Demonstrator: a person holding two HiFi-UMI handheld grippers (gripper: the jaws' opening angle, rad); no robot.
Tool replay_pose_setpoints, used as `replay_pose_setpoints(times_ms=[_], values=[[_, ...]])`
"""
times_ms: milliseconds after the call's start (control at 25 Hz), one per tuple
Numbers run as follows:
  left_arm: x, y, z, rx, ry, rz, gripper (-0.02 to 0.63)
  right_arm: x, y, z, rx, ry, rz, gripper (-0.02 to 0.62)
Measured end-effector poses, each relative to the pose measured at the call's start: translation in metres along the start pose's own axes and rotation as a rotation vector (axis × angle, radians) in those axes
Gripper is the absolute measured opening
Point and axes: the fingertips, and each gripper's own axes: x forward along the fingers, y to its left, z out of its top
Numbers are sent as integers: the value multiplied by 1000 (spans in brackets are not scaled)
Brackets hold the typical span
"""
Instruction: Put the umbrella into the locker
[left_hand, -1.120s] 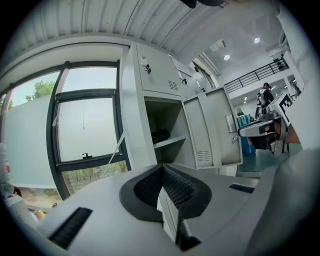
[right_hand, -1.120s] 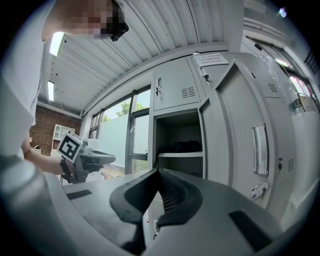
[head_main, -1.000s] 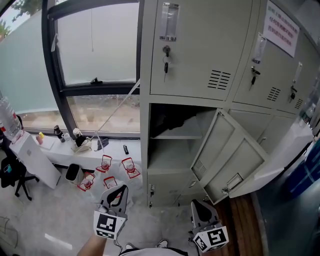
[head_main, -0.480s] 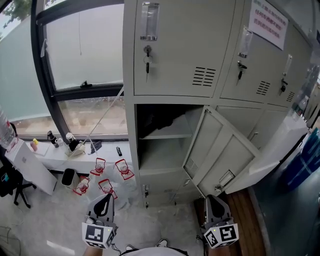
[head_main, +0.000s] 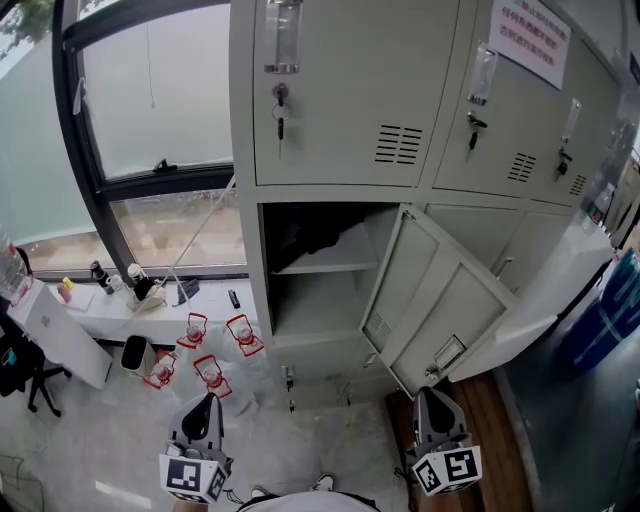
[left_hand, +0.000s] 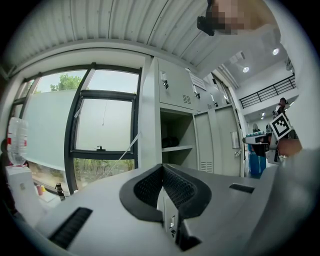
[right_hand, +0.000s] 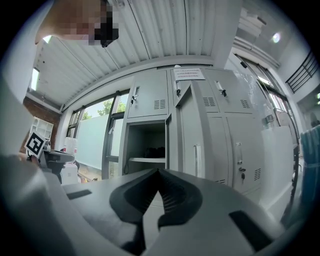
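both claws hang low in front of the bank of grey lockers, each pointing level at it. the left claw (left_hand: 161, 167) is closed, its ribbed black pads pressed together with nothing between them. the right claw (right_hand: 158, 171) is closed too, its pads meeting at the tips, and it is also empty.

ahead of the two claws, and between them in the head view, stands the open locker (head_main: 262, 300). its door (head_main: 440, 300) is swung out toward the right claw, so the door's free edge comes nearest that claw. inside, a shelf (head_main: 325, 266) splits the compartment. a dark bundle (head_main: 308, 236) lies on the shelf at the back. it may be the folded umbrella, but it is too dark and small to tell for sure. the space under the shelf looks bare.

above the open locker is a shut door with keys (head_main: 280, 103) hanging from its lock. further to the right claw's side, a printed notice (head_main: 528, 35) is stuck on another upper door.

to the left claw's outer side is a large window (head_main: 150, 100) with a dark frame. small bottles stand on its sill (head_main: 120, 300). several red-framed items (head_main: 213, 350) sit on the floor just ahead of the left claw, near the locker's foot.
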Motion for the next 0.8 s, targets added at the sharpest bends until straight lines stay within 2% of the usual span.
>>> replay_pose_setpoints(times_ms=[320,800], values=[[-1,-6,-4,-10,7,-15,21,5,14,-5,-5,5,45,17],[1,-5,-4,-7,10,-27,21,9,22,-7,1,8,60,17]])
